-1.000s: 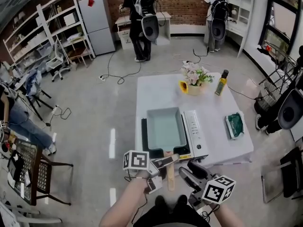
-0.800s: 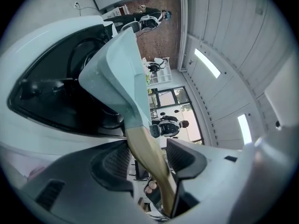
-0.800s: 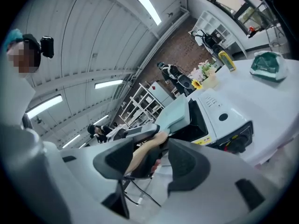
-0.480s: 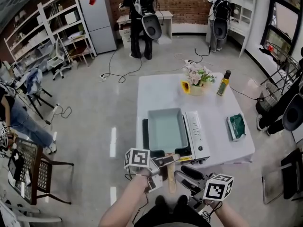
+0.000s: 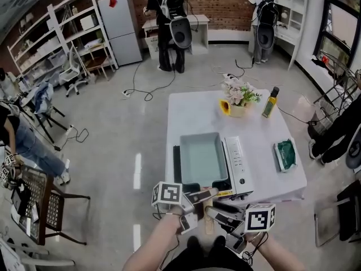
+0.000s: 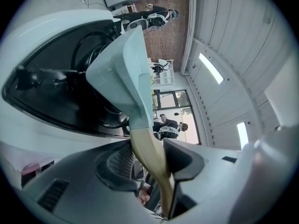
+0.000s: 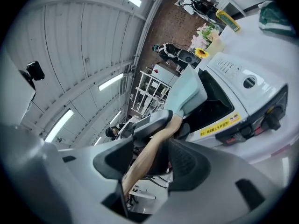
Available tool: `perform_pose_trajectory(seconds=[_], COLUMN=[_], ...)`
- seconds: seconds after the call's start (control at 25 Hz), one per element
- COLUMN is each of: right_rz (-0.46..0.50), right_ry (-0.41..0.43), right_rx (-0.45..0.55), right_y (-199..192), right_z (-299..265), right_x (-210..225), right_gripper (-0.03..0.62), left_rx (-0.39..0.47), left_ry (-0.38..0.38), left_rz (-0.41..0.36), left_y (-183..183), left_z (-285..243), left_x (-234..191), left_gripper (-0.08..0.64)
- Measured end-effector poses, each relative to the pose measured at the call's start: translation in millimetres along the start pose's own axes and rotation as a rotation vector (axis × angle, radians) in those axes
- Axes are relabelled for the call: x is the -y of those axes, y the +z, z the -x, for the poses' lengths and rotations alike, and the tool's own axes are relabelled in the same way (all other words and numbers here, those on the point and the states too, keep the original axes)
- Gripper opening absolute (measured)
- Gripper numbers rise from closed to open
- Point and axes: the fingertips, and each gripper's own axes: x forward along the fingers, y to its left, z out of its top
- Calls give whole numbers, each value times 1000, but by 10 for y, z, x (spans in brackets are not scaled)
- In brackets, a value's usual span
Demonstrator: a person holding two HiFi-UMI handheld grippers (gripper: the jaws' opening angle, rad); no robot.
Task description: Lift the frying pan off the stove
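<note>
The frying pan (image 5: 200, 158) is a pale teal rectangular pan sitting on the black-and-white stove (image 5: 238, 164) at the table's near edge. Its wooden handle (image 5: 209, 225) sticks out toward me. My left gripper (image 5: 200, 199) straddles the handle (image 6: 147, 148) just behind the pan body (image 6: 124, 78). Its jaws are closing, and both pads look to touch the wood. My right gripper (image 5: 214, 214) comes in from the right, lower on the same handle (image 7: 152, 153). It is open, with a dark gap between the wood and one pad. The pan (image 7: 187, 94) rests flat.
The white table (image 5: 194, 112) carries a flower pot (image 5: 237, 99), an oil bottle (image 5: 271, 101) and a green cloth on a plate (image 5: 285, 153) beyond and right of the stove. A chair (image 5: 39, 208) stands left on the floor. Two people work at the far wall.
My right gripper has swung left from beside the stove's corner onto the pan handle. The left gripper has stayed at the handle. The pan has not moved.
</note>
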Motion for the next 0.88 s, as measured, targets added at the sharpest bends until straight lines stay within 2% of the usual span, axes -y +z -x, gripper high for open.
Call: perform_pose_trajectory(seconds=[0.16, 0.4, 0.52, 0.68, 0.88], right_rz=[-44, -53, -52, -58, -91], right_ry=[34, 76, 89, 66, 115], right_rx=[-44, -93, -117, -155, -162], right_y=[-27, -26, -45, -96, -107], right_z=[-89, -228, -283, -333, -426], right_x=[-13, -48, -67, -24, -102], right_gripper=[235, 232, 222, 194, 175], left_rx=[3, 9, 11, 14, 9], left_ry=[-8, -14, -15, -17, -12], left_rz=[6, 10, 12, 15, 12], left_y=[-1, 6, 3, 6, 12], left_z=[3, -4, 0, 11, 16], left_x=[8, -4, -1, 7, 2], left_gripper=[184, 184, 183, 183, 183])
